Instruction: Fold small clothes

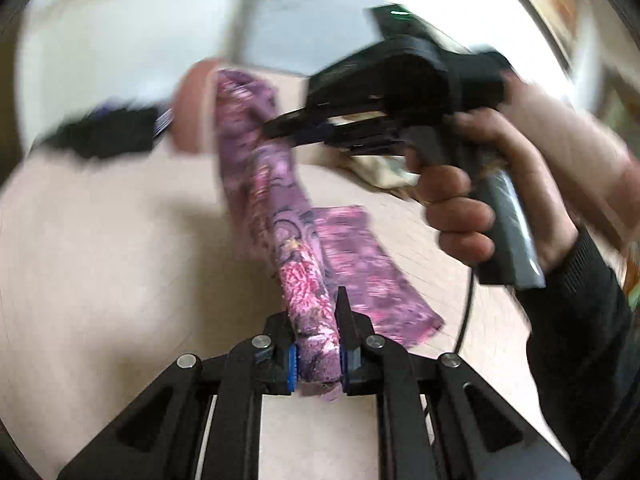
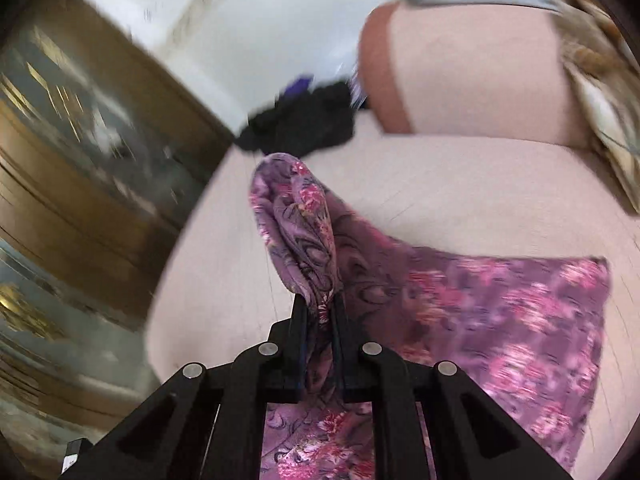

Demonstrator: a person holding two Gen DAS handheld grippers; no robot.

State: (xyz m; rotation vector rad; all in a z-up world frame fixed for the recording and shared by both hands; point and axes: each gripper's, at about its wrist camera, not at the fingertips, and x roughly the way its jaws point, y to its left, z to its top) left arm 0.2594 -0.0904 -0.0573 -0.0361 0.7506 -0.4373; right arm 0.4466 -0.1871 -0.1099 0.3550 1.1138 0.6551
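Note:
A purple garment [image 1: 276, 216] with pink flowers hangs stretched between both grippers above a pale pink sofa seat. In the left wrist view my left gripper [image 1: 318, 320] is shut on one bunched end of it. The right gripper [image 1: 276, 128], held in a person's hand [image 1: 460, 200], pinches the far end of the same cloth. In the right wrist view the right gripper [image 2: 320, 304] is shut on a gathered fold of the purple garment [image 2: 500, 320], whose loose part drapes down to the right onto the seat.
A black garment [image 2: 304, 124] lies at the back of the sofa seat [image 2: 460, 184], beside a pink armrest cushion [image 2: 460, 80]. A beige patterned cloth [image 2: 600, 120] lies at the right. A brown wooden cabinet [image 2: 80, 140] stands left of the sofa.

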